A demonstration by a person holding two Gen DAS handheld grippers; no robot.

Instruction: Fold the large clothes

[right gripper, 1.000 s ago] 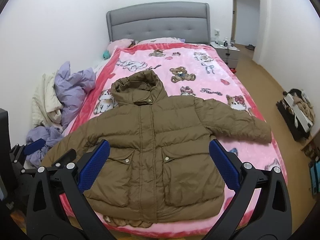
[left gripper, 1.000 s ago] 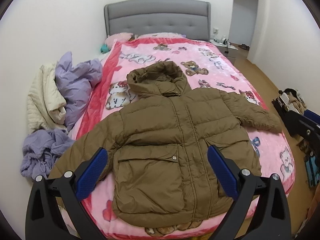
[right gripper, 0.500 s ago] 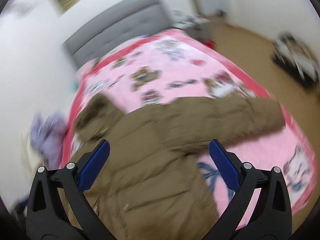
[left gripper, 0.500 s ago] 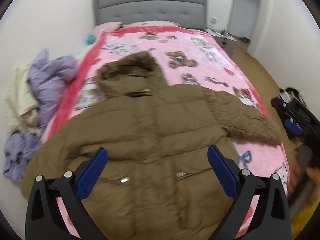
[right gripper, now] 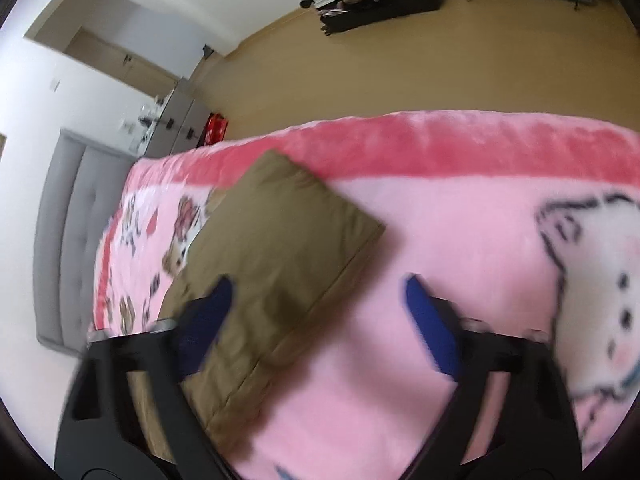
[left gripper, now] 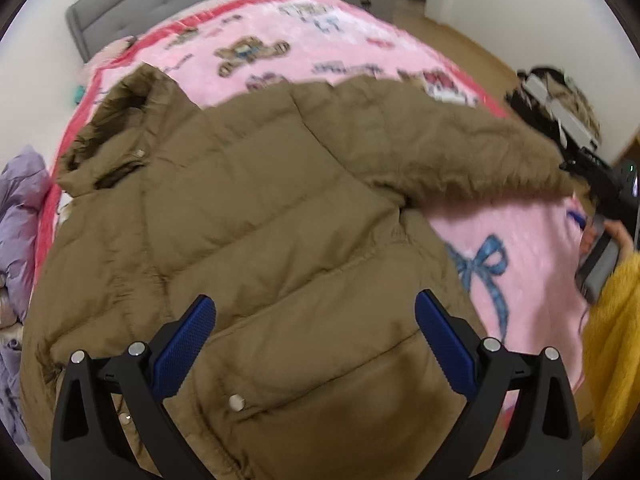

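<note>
While both grippers come down over the bed, this is how things stand:
Right gripper: jaws closing, pads not yet pressing; sleeve cuff at 10 o'clock.
Left gripper: jaws wide apart, empty, above brown jacket.
Jacket: spread on pink blanket.
Risk: jaws may pinch the blanket together with the cuff.
Change: both views nearer, right view rolled.

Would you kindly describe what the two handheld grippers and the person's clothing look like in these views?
Both the left gripper and the right gripper are matte black plastic frames with triangular cut-outs and silver bolts, each carrying two fingers faced with textured blue pads. No cables or markings show. At the left view's edge, a fuzzy mustard-yellow sleeve is visible.
</note>
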